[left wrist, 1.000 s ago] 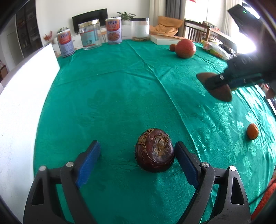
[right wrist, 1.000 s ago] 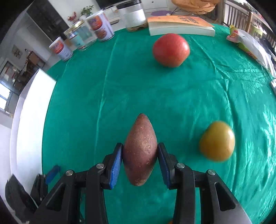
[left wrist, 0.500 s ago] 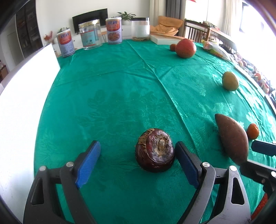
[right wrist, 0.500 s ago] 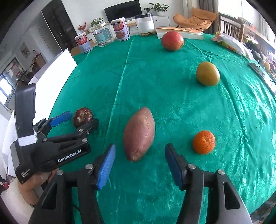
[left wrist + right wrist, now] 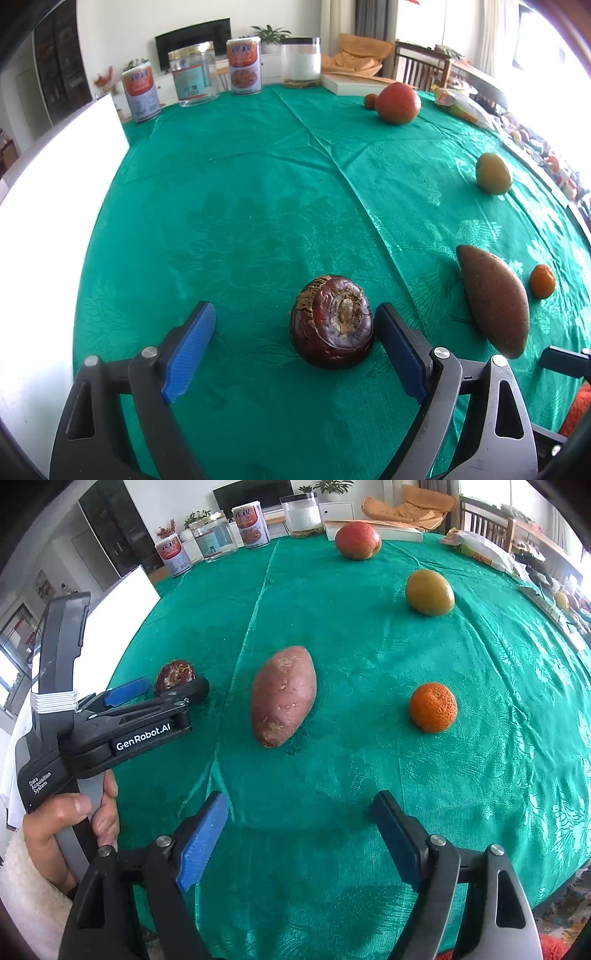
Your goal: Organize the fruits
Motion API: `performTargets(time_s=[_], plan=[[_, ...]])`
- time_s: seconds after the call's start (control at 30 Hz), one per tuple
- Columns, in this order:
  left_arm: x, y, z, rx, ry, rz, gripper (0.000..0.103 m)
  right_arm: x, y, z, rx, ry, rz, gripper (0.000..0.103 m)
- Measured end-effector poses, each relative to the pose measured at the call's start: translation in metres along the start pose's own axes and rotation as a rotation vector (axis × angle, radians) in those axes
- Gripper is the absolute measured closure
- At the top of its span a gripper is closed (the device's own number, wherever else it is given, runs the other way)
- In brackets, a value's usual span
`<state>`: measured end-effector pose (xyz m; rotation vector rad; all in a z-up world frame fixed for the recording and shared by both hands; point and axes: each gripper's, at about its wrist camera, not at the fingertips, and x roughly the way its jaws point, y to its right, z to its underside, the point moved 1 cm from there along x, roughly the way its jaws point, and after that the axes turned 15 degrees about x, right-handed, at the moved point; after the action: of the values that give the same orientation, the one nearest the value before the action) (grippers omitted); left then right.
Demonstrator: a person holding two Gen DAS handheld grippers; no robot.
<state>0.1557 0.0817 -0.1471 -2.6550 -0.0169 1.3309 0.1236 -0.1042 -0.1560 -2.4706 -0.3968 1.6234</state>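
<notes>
Left side of the bench (image 5: 369, 635): the left claw (image 5: 291, 350) stands wide, pads apart, resting low over the green cloth. A dark maroon round fruit (image 5: 332, 322), possibly a mangosteen or water chestnut, sits between the pads, close to the right pad; contact unclear, nothing gripped. A person's hand (image 5: 70, 823) in a fleecy white sleeve holds that tool.

Centre: the sweet potato (image 5: 283, 696) lies flat on the cloth, just right of the dark fruit and clear of both claws. The right claw (image 5: 299, 834) has just been opening; its jaws now stand wide with only bare cloth between them, the sweet potato lying beyond the tips.

Right: a small mandarin (image 5: 433, 707) sits near the sweet potato. Farther back, well apart, a yellow-green round fruit (image 5: 429, 592) and a large red one (image 5: 357, 540) near the book (image 5: 391, 531) at the far edge.

Progress, as judged: dark fruit, sweet potato and mandarin form a loose row at the near edge; the yellow-green and red fruits look still to be gathered. Roughly half done.

Materials: cloth is shiny damask with woven floral pattern and a crease down the middle. Dark fruit wrinkled, glossy, with flaky tan cap. Sweet potato spindle-shaped, matte, dusty pink-brown, pitted. Mandarin dimpled. Claw pads are ribbed blue rubber.
</notes>
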Motion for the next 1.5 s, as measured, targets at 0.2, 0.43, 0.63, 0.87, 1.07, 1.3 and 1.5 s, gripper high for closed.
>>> performTargets(time_s=[0.2, 0.43, 0.63, 0.87, 1.07, 1.3, 1.5], plan=[[0.0, 0.0, 0.0, 0.0, 0.0, 0.0, 0.013, 0.004, -0.009, 0.003, -0.041, -0.004, 0.021, 0.01], [0.0, 0.0, 0.0, 0.0, 0.0, 0.0, 0.013, 0.006, -0.011, 0.004, -0.046, -0.003, 0.026, 0.01], [-0.003, -0.007, 0.003, -0.003, 0.008, 0.078, 0.013, 0.006, -0.01, 0.003, -0.042, -0.001, 0.019, 0.009], [-0.033, -0.037, 0.019, -0.131, 0.0, 0.267, 0.013, 0.001, 0.001, 0.001, 0.015, 0.004, -0.049, 0.009], [-0.028, -0.01, 0.002, -0.003, -0.023, 0.189, 0.016, -0.002, 0.007, -0.001, 0.049, 0.005, -0.093, 0.009], [-0.006, 0.006, -0.011, 0.077, -0.071, 0.111, 0.055, -0.015, 0.028, -0.013, 0.185, 0.009, -0.226, 0.014], [-0.021, -0.006, -0.009, 0.007, -0.045, 0.126, 0.061, 0.002, 0.0, -0.068, 0.172, -0.07, -0.151, 0.041]])
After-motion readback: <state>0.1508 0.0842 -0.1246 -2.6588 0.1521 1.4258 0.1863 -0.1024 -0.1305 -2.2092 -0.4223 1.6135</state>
